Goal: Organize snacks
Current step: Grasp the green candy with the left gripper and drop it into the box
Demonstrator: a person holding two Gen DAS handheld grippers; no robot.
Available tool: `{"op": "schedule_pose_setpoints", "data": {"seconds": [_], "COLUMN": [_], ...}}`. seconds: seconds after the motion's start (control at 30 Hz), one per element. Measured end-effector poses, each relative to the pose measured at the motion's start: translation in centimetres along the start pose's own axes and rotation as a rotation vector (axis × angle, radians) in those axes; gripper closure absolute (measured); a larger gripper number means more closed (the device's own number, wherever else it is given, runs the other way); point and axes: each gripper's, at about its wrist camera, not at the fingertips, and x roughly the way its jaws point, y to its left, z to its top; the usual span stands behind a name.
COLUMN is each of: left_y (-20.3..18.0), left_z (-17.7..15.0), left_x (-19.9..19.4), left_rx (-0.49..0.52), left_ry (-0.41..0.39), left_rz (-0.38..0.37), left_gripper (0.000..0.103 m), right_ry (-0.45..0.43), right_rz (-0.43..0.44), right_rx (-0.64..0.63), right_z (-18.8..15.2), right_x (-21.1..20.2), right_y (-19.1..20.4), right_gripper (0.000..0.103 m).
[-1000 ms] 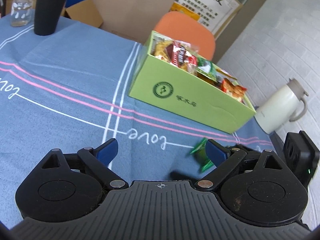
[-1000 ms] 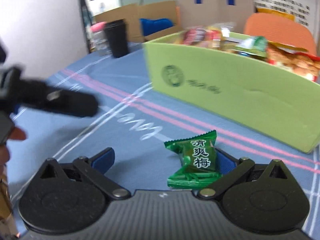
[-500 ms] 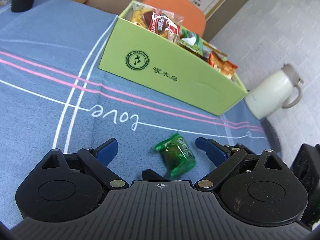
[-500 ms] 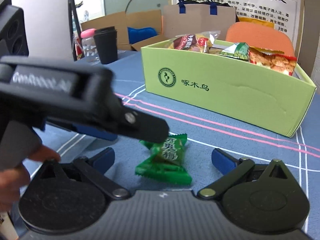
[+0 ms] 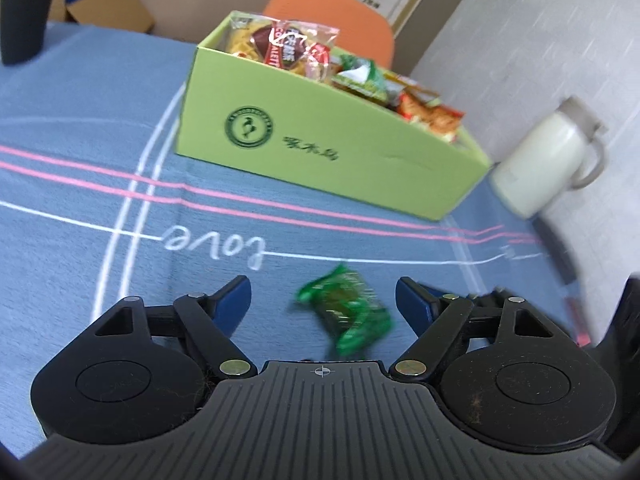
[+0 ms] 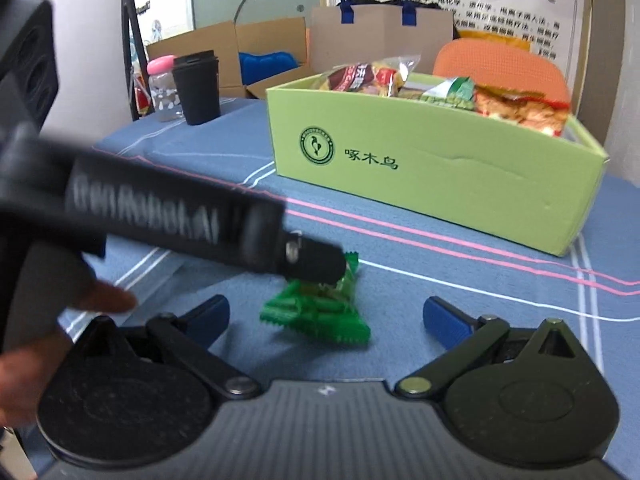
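A green wrapped candy (image 5: 347,312) lies on the blue tablecloth between the open fingers of my left gripper (image 5: 323,298). In the right wrist view the same candy (image 6: 320,308) lies between the open fingers of my right gripper (image 6: 326,316), and the left gripper's black finger (image 6: 256,240) reaches across above it from the left. Neither gripper holds the candy. A light green box (image 5: 320,148) with several snack packets stands behind; it also shows in the right wrist view (image 6: 432,176).
A white jug (image 5: 548,160) stands right of the box near the table edge. A black cup (image 6: 197,88) and a pink-lidded bottle (image 6: 160,84) stand at the far left. An orange chair back (image 6: 500,64) and cardboard boxes (image 6: 248,52) lie beyond the table.
My left gripper has swung right, bringing the candy between its fingers. My right gripper let the candy go, opened and backed off a little. The candy stays on the cloth.
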Motion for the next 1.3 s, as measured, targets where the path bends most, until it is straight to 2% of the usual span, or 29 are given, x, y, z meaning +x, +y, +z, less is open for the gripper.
{"op": "schedule_pose_setpoints", "data": {"seconds": [0.07, 0.17, 0.23, 0.3, 0.33, 0.37, 0.4, 0.53, 0.7, 0.87, 1.0, 1.17, 1.3], "left_y": [0.1, 0.0, 0.5, 0.4, 0.2, 0.1, -0.2, -0.6, -2.1, -4.4, -6.4, -7.2, -6.3], "left_z": [0.2, 0.2, 0.0, 0.0, -0.1, -0.2, -0.3, -0.7, 0.6, 6.2, 11.5, 16.1, 17.8], "left_x": [0.1, 0.5, 0.4, 0.4, 0.6, 0.8, 1.0, 0.5, -0.9, -1.1, 1.0, 5.6, 9.3], "left_rx": [-0.022, -0.012, -0.025, -0.014, 0.002, 0.022, 0.034, 0.021, 0.023, 0.074, 0.12, 0.137, 0.125], "left_ry": [0.018, 0.035, 0.032, 0.03, 0.033, 0.046, 0.06, 0.066, 0.008, -0.08, -0.132, -0.139, -0.116], "left_rz": [-0.037, -0.003, -0.006, -0.011, -0.014, -0.022, -0.028, -0.068, -0.087, -0.095, -0.075, -0.029, 0.034], "left_gripper": [0.038, 0.043, 0.047, 0.049, 0.06, 0.073, 0.089, 0.092, 0.092, 0.091, 0.091, 0.091, 0.092], "right_ry": [-0.018, 0.001, 0.031, 0.01, 0.015, 0.017, 0.024, -0.004, -0.081, -0.197, -0.249, -0.228, -0.179], "right_rz": [-0.006, -0.012, 0.012, 0.003, 0.005, 0.012, 0.007, 0.0, -0.026, -0.039, -0.061, -0.047, -0.033], "right_rx": [-0.014, -0.026, -0.018, -0.008, -0.003, 0.0, 0.006, 0.025, -0.014, -0.052, -0.057, -0.01, -0.002], "right_z": [0.3, 0.5, 0.1, -0.1, 0.0, 0.0, 0.0, -0.3, 1.5, 6.4, 10.5, 13.7, 14.3], "right_x": [-0.3, 0.4, 0.9, 0.7, 0.7, 0.5, 0.3, -1.1, -2.4, -2.3, 0.0, 4.3, 7.1], "right_y": [0.6, 1.1, 1.2, 1.6, 1.7, 1.8, 1.9, 1.7, 1.3, -1.2, -4.6, -8.9, -10.5], "right_gripper": [0.001, 0.005, 0.041, 0.047, 0.048, 0.053, 0.052, 0.052, 0.051, 0.047, 0.046, 0.046, 0.048]}}
